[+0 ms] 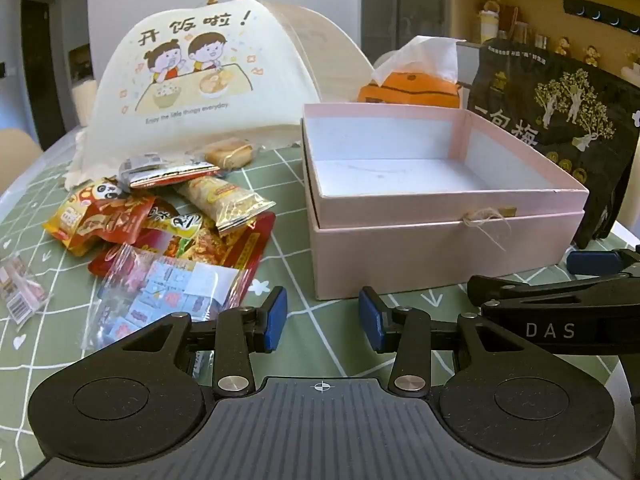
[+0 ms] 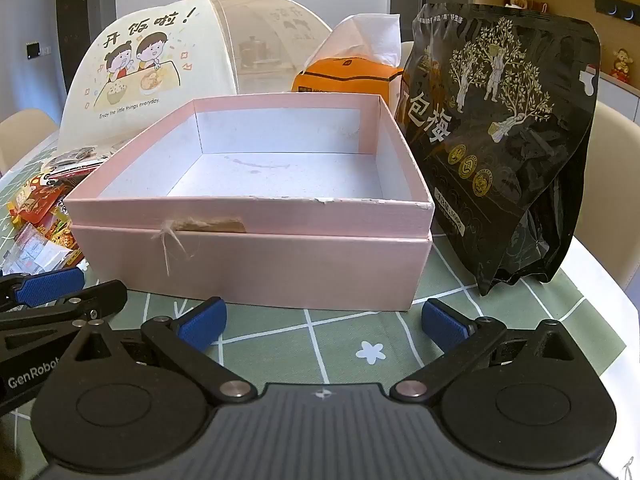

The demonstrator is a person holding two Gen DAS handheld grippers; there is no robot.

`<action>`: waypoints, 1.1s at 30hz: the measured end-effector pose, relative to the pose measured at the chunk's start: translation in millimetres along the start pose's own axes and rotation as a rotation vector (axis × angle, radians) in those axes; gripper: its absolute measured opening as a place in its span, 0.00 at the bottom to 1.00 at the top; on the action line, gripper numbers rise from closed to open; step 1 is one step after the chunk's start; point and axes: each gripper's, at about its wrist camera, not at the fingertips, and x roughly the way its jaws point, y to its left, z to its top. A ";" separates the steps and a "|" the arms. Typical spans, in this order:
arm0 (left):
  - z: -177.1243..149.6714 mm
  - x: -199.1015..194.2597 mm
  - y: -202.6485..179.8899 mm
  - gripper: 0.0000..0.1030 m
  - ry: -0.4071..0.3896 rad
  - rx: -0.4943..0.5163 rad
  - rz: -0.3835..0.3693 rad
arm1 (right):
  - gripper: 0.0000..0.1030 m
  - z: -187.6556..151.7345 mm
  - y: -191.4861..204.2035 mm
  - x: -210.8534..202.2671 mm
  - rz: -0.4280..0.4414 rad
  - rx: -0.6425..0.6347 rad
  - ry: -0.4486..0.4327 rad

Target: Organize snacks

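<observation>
An open, empty pink box (image 1: 440, 248) stands on the green checked tablecloth; it also shows in the right wrist view (image 2: 256, 264). A pile of small snack packets (image 1: 160, 232) lies left of the box, partly seen in the right wrist view (image 2: 40, 220). A large black plum bag (image 2: 504, 140) stands right of the box, also in the left wrist view (image 1: 560, 120). My left gripper (image 1: 323, 320) is open and empty, low over the cloth between the pile and the box. My right gripper (image 2: 324, 324) is open wide and empty, just in front of the box.
A cream food cover with a cartoon print (image 1: 188, 88) stands behind the snacks. An orange tissue pack (image 1: 412, 84) sits behind the box. The right gripper's arm (image 1: 560, 308) reaches in beside the left one. Chairs stand around the table's edges.
</observation>
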 end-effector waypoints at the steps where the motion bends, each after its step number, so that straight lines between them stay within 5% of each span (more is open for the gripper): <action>1: -0.1 0.0 -0.1 0.45 -0.001 0.004 0.003 | 1.00 0.0 0.1 0.0 -0.001 -0.001 0.000; 33: -0.2 0.1 -0.6 0.45 -0.001 0.017 0.012 | 1.00 -0.2 0.2 -0.4 -0.001 -0.001 0.000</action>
